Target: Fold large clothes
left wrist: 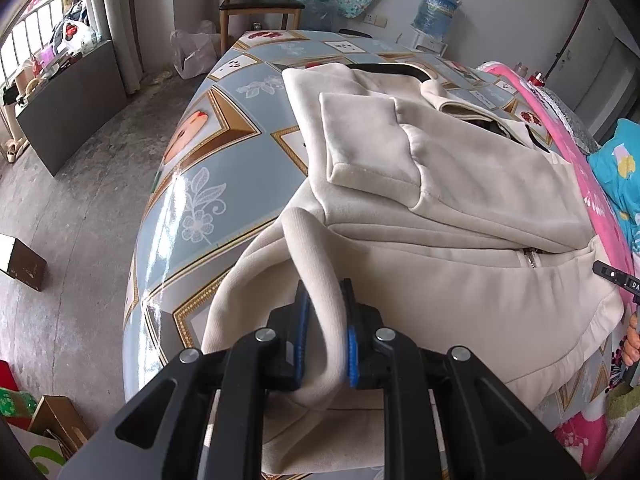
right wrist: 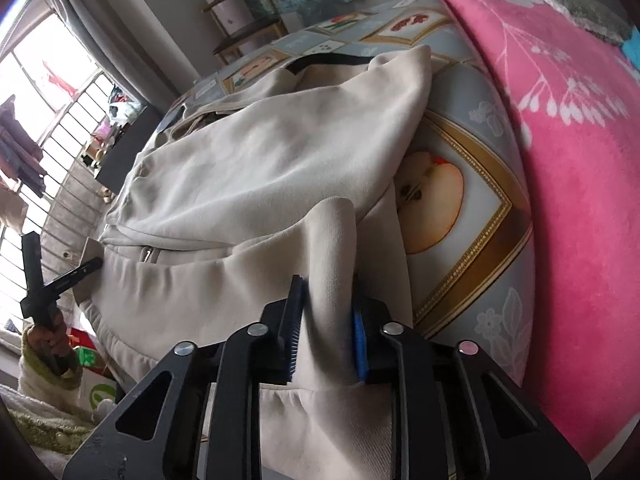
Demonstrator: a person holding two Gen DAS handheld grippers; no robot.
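Observation:
A cream zip-up jacket (left wrist: 460, 184) lies partly folded on a table with a blue fruit-print cloth (left wrist: 208, 208), one sleeve laid across its chest. My left gripper (left wrist: 325, 292) is shut on a rolled fold of the jacket's near hem, at the table's front left. In the right wrist view the same jacket (right wrist: 260, 160) spreads ahead, and my right gripper (right wrist: 326, 292) is shut on a raised fold of its hem near the cloth's apple picture (right wrist: 432, 208). A hand (right wrist: 48, 336) holding the other gripper's body shows at the left edge.
A pink blanket (right wrist: 560, 160) borders the table's right side. A wooden chair (left wrist: 260, 4) and a water bottle (left wrist: 434, 12) stand beyond the far end. A dark cabinet (left wrist: 68, 108) and a box (left wrist: 24, 264) are on the concrete floor at left.

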